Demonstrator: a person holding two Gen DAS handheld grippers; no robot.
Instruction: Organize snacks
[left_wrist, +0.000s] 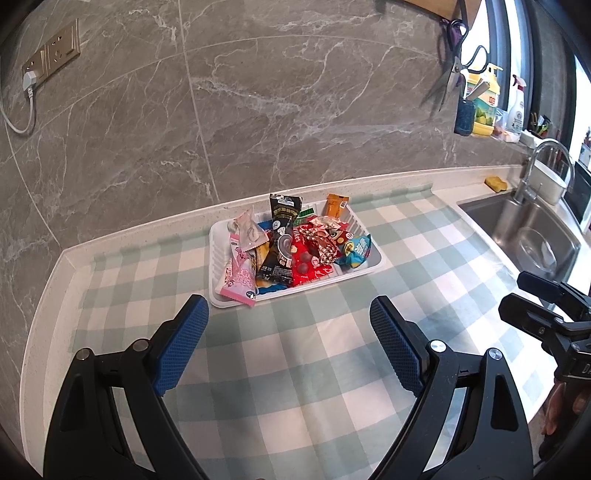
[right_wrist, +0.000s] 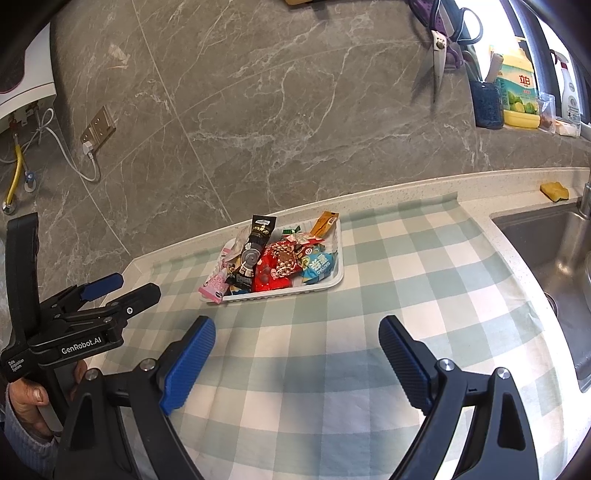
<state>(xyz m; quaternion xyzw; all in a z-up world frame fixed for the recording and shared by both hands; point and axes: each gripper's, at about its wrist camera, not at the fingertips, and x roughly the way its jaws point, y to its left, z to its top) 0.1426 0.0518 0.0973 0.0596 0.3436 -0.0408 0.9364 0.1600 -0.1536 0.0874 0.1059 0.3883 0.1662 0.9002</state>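
Both grippers, left gripper (left_wrist: 288, 321) and right gripper (right_wrist: 297, 341), hover over the checkered cloth (left_wrist: 295, 369) with jaws wide open, holding nothing. The snacks (left_wrist: 295, 251) sit piled in a white tray (left_wrist: 216, 266) on the surface near the back wall, well apart from both. A sink (left_wrist: 524, 229) is off right.

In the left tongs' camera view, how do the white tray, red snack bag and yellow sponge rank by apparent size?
1. White plastic tray
2. Red snack bag
3. Yellow sponge, though it sits farther away, so its true size is unsure.
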